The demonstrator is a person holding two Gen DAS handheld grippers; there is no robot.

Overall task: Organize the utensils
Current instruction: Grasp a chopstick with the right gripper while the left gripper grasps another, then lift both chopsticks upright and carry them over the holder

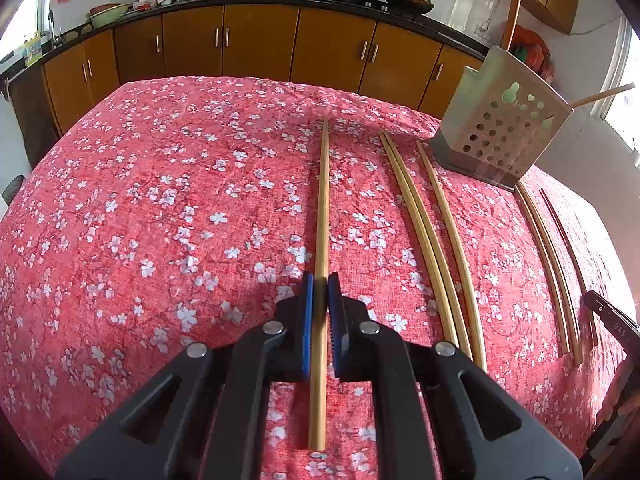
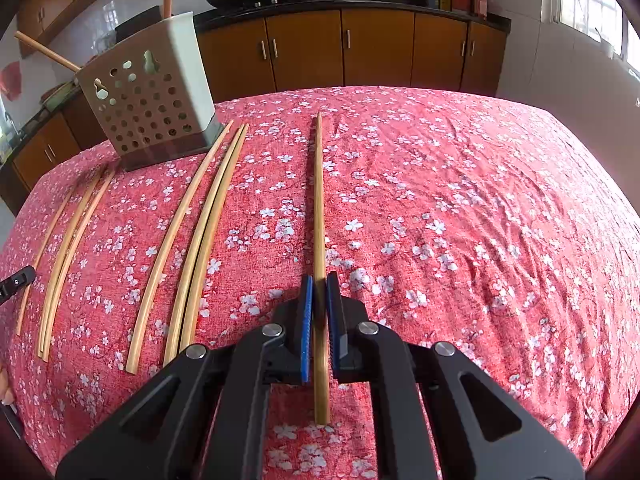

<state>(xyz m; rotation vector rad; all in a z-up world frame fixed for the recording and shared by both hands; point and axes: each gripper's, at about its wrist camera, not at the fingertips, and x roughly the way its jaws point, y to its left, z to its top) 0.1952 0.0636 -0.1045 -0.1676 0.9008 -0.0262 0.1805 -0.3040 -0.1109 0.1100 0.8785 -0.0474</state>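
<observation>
Two tongs, left tongs [image 1: 320,280] and right tongs [image 2: 319,280], each clamped on one chopstick [image 1: 322,200] [image 2: 319,200] pointing away over tabletop [image 1: 160,200]. Holder [image 1: 500,136] between them; loose chopsticks [image 1: 424,220] lie lengthwise.

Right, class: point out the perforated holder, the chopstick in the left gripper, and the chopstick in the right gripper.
holder [image 1: 500,136], left wrist view, perforated front.
left chopstick [image 1: 322,200], left wrist view, mid-shaft.
right chopstick [image 2: 319,200], right wrist view, mid-shaft.
</observation>
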